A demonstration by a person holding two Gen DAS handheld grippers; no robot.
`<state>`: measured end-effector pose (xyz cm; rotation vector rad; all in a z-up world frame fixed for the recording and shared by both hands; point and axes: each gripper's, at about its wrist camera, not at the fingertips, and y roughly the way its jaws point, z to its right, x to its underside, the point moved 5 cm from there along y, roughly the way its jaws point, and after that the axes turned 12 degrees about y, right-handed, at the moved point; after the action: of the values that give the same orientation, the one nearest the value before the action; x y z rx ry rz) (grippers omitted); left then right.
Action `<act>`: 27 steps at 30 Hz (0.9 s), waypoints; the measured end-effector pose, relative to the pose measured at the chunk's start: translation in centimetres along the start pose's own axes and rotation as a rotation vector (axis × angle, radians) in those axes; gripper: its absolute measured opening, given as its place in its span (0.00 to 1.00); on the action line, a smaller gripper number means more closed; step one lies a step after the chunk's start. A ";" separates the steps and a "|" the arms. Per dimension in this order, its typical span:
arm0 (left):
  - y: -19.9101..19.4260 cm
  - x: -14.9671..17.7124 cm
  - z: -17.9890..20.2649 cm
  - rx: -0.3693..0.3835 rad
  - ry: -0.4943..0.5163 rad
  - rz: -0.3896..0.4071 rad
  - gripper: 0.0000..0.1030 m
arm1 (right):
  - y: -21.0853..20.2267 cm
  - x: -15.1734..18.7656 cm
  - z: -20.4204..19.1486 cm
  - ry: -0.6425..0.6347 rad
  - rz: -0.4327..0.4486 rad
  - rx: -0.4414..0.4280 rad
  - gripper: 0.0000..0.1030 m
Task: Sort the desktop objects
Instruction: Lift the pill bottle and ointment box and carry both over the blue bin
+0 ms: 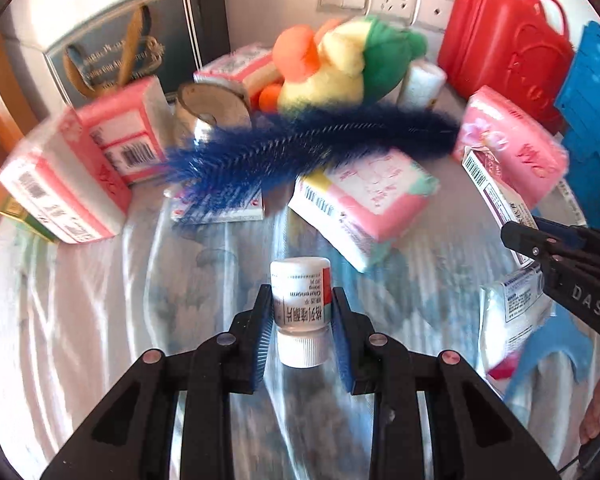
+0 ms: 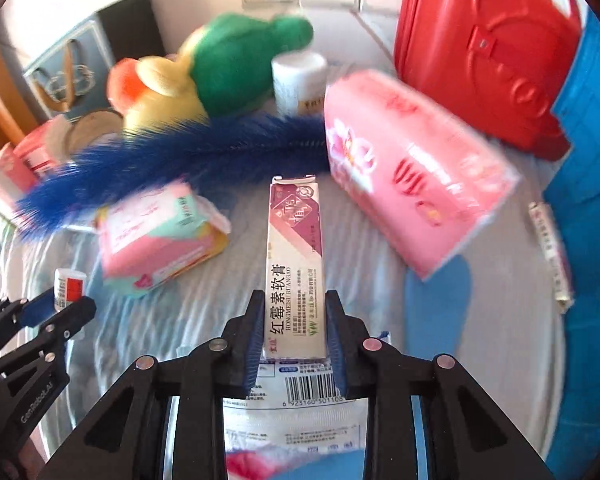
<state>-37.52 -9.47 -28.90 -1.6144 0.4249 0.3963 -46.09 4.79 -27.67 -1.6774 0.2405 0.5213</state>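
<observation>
My left gripper (image 1: 301, 312) is shut on a small white medicine bottle (image 1: 301, 300), held above the table, cap toward the camera. It also shows in the right wrist view (image 2: 69, 284) at the left, in the left gripper (image 2: 60, 312). My right gripper (image 2: 293, 320) is shut on a long pink-and-white ointment box (image 2: 295, 268), held above a white plastic packet (image 2: 300, 400). The right gripper (image 1: 540, 236) also shows at the right edge of the left wrist view.
Pink tissue packs (image 1: 364, 196) (image 2: 412, 184) (image 1: 72, 184), a blue fluffy brush (image 1: 300, 148), a plush duck (image 1: 340, 68), a tape roll (image 1: 208, 112), a red case (image 2: 492, 48) and a blue crate (image 2: 588, 200) crowd the cloth-covered table (image 1: 100, 300).
</observation>
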 end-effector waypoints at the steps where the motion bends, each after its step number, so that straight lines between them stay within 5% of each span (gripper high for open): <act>1: -1.0 -0.3 0.2 -0.005 0.002 0.013 0.27 | -1.0 0.3 -0.2 -0.003 0.014 -0.008 0.27; 14: -17.1 -1.2 5.3 -0.044 0.095 0.321 0.27 | -18.3 4.8 -0.3 -0.021 0.296 -0.088 0.27; 27: -29.4 -1.7 19.6 0.080 0.281 0.543 0.27 | -36.6 9.6 10.2 0.122 0.627 0.038 0.28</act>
<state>-24.48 12.31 -4.24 -1.4649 1.0905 0.5506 -23.55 22.59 -1.00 -1.5836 0.8758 0.8688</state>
